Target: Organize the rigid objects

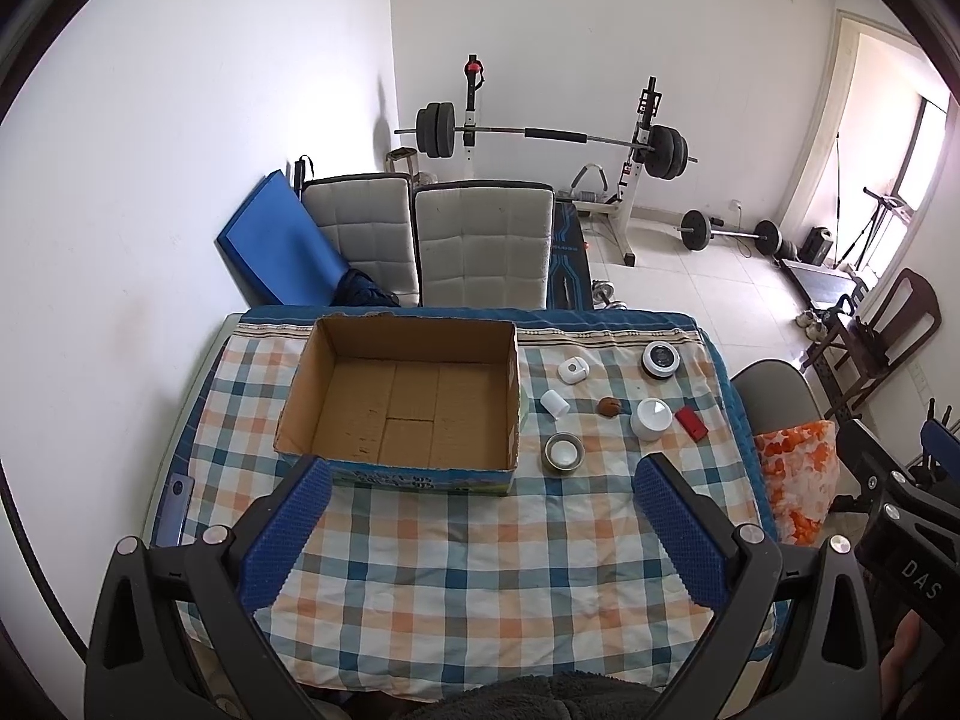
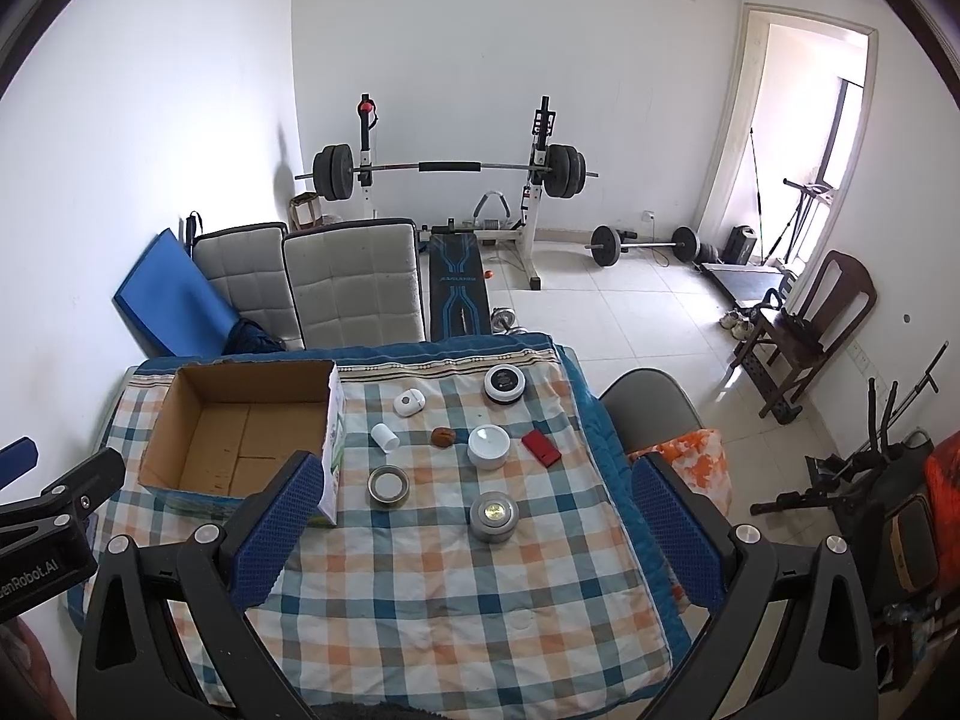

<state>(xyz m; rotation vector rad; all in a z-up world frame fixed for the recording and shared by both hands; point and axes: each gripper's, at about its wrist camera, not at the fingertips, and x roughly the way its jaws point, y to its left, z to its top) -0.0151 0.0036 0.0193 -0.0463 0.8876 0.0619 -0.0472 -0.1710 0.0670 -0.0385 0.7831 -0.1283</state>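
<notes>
Checked tablecloth [image 2: 420, 588] under cardboard box [image 1: 408, 396]; barbell rack [image 2: 450, 171] behind; both claws released.

A checkered-cloth table [image 2: 420, 600] carries 1 cardboard box [image 2: 240, 420] and 8 small objects.

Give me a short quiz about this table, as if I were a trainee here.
1. True or false: the box already holds some of the items.
2. Which lies nearest the red block? A) white puck B) tape ring C) white cylinder
3. Fill in: both the left tool and the right tool are ____, gripping nothing.

Key: 1 false, the box shows only bare cardboard inside. 2 A, the puck sits right beside the block on the cloth. 3 open.
</notes>
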